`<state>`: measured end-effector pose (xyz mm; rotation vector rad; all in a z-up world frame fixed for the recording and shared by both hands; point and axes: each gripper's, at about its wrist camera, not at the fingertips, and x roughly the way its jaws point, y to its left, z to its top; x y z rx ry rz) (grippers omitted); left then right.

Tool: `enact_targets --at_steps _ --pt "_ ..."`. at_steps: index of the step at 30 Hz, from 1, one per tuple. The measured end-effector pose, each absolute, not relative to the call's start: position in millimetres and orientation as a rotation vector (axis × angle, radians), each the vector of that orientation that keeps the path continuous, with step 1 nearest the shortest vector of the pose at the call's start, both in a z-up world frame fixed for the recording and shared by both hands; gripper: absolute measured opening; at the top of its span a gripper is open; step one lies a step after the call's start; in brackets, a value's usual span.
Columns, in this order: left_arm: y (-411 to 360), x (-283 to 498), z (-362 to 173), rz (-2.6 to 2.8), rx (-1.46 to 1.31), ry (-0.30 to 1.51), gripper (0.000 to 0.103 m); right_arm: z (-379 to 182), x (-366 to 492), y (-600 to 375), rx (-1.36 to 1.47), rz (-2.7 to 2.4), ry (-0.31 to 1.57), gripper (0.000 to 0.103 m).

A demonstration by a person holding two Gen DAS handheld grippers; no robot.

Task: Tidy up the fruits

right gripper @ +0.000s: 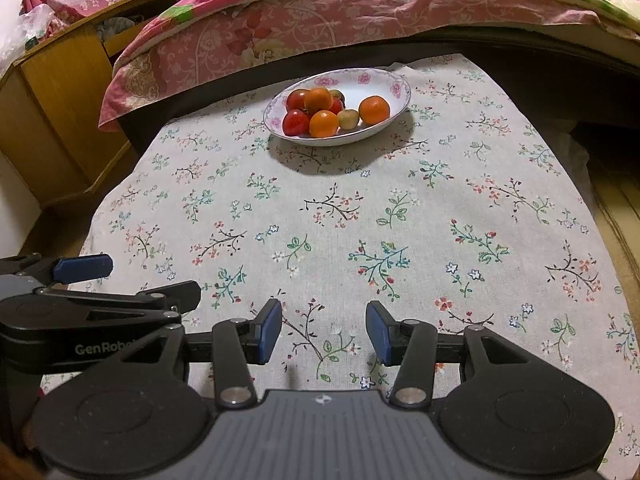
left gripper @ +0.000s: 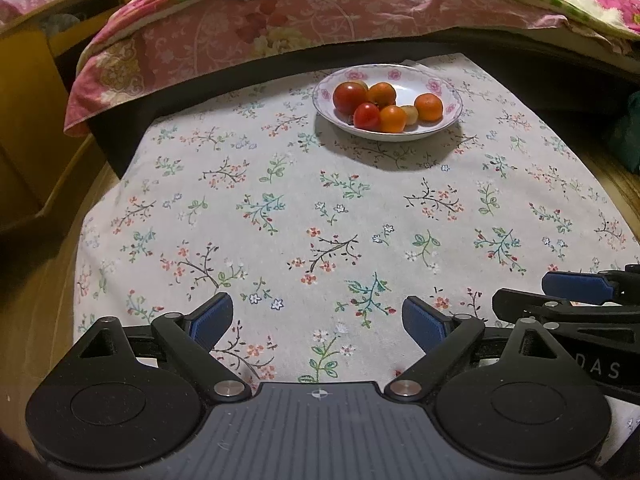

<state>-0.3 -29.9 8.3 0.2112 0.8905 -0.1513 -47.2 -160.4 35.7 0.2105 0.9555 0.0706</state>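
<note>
A white plate with a pink flower rim [left gripper: 386, 137] [right gripper: 340, 141] stands at the far side of the floral cloth. It holds red tomatoes [left gripper: 349, 97] [right gripper: 296, 122], orange tangerines [left gripper: 428, 107] [right gripper: 374, 109] and a small pale yellow-green fruit [left gripper: 410, 114] [right gripper: 348, 119], all bunched together. My left gripper [left gripper: 316, 316] [right gripper: 136, 280] hovers over the near part of the cloth, jaws wide open and empty. Beside it, my right gripper [right gripper: 324, 328] [left gripper: 540, 294] is open more narrowly, with only bare cloth between its blue pads. Both are well short of the plate.
The floral cloth [left gripper: 280, 208] covers a low table. A bed with a pink floral quilt [left gripper: 240, 36] overhangs behind the plate. A yellow wooden cabinet [right gripper: 60, 92] stands at the left. Wooden floor shows at the right edge [right gripper: 620, 216].
</note>
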Motion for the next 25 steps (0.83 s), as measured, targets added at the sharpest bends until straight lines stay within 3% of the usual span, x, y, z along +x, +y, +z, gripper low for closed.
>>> enact_targets --at_steps 25 --pt "-30.8 -0.6 10.8 -0.139 0.232 0.848 0.099 34.6 -46.6 -161.0 0.211 0.068 0.951 0.046"
